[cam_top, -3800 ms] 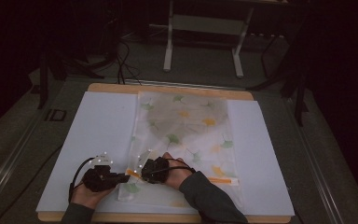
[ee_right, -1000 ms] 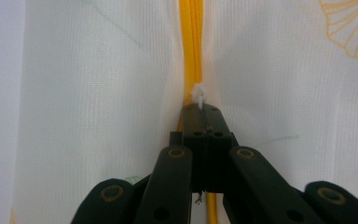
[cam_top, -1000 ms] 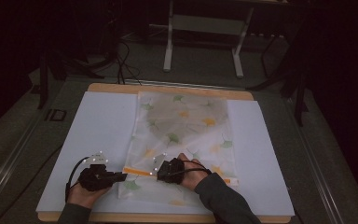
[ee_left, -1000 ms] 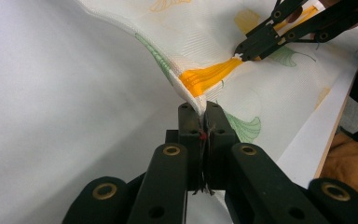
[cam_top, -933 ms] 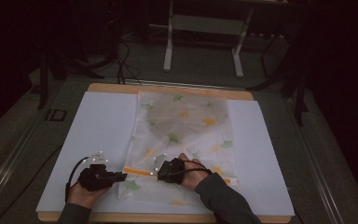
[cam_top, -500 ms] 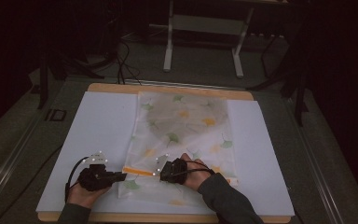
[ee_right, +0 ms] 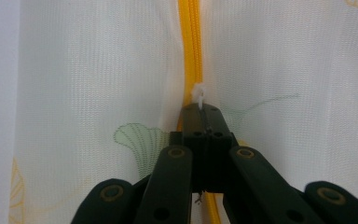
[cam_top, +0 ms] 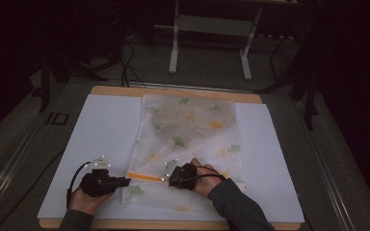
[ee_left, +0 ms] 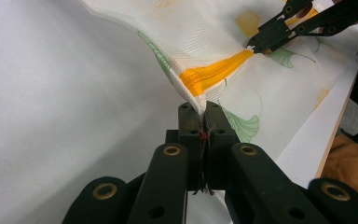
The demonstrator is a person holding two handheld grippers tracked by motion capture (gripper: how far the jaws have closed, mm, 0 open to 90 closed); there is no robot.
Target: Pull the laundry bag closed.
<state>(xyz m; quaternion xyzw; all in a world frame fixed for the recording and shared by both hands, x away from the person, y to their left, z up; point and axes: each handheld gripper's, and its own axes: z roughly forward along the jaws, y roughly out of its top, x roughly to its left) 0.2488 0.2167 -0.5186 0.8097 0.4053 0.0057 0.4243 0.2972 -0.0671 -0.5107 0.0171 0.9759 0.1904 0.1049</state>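
Note:
A white mesh bag (cam_top: 188,130) printed with green and yellow leaves lies flat on the table, an orange zipper (cam_top: 144,176) running across its near end. My left gripper (cam_top: 126,181) is shut on the bag's left edge (ee_left: 193,100), right at the zipper's end. The right gripper (cam_top: 166,178) is shut on the small white zipper pull (ee_right: 198,93), part-way along the orange zipper (ee_right: 189,42). In the left gripper view the right gripper (ee_left: 256,44) sits farther down the same zipper (ee_left: 214,74). A hand holds each gripper.
The bag rests on a white sheet (cam_top: 106,130) covering a wooden table (cam_top: 173,91). A metal stand (cam_top: 212,29) and loose cables (cam_top: 125,57) lie on the dark floor behind. A small black item (cam_top: 55,118) sits off the sheet's left edge.
The right gripper has slid to the right along the zipper, away from the left gripper, leaving a longer orange stretch between them. The left gripper has stayed in place.

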